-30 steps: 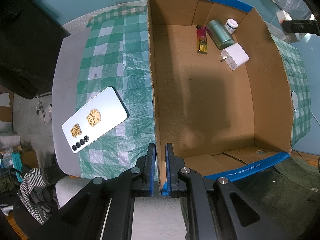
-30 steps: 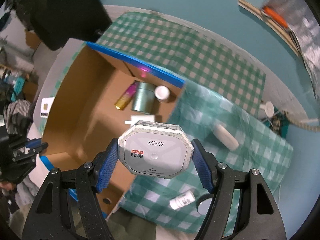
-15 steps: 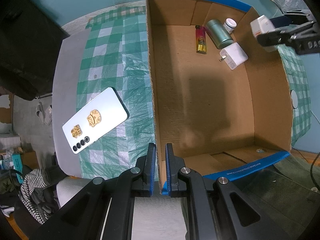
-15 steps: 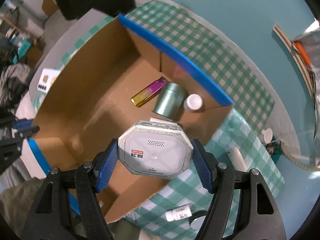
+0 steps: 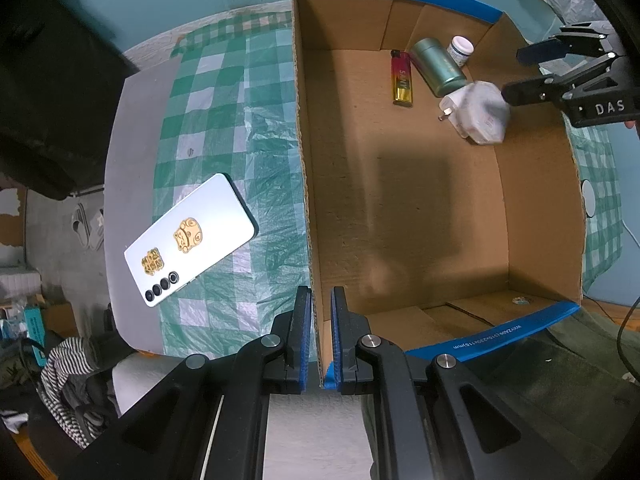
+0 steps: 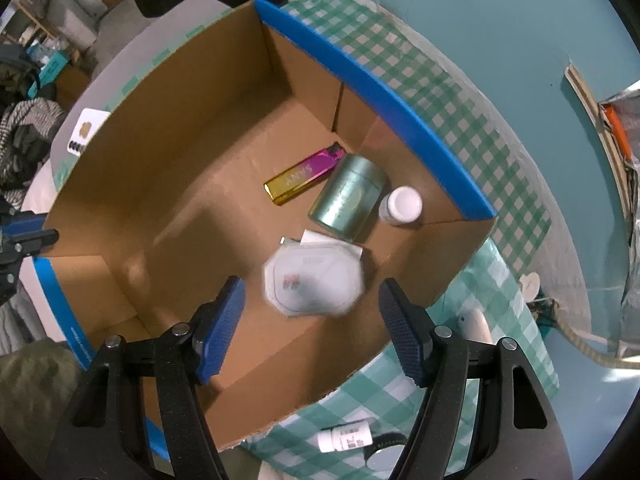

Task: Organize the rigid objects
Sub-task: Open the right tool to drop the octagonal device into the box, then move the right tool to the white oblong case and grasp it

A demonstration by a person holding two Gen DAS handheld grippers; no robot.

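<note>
The open cardboard box (image 5: pixel 400 208) stands on the green checked cloth (image 5: pixel 240 120). My left gripper (image 5: pixel 320 300) is shut on the box's near left wall. Above the far right of the box, my right gripper (image 6: pixel 312 286) is open. The white octagonal device (image 6: pixel 314 280) is blurred below its jaws and free of the pads. It lies over the white charger (image 6: pixel 316 238). The left wrist view shows the same device (image 5: pixel 486 114) beside the right gripper (image 5: pixel 524 74). A pink-gold lighter (image 6: pixel 306 178), a green tin (image 6: pixel 348 196) and a white bottle (image 6: pixel 402 204) lie in the far corner.
A white phone (image 5: pixel 190 240) with gold stickers lies on the cloth left of the box. To the right, outside the box, lie a small labelled bottle (image 6: pixel 346 438), a white oblong object (image 6: pixel 476 328) and a round dark object (image 6: pixel 384 456). Striped clothing (image 5: pixel 72 384) hangs beyond the table's edge.
My right gripper came over the box and down with the octagonal device, then its jaws spread and the device dropped out toward the charger. The left gripper kept its hold on the wall.
</note>
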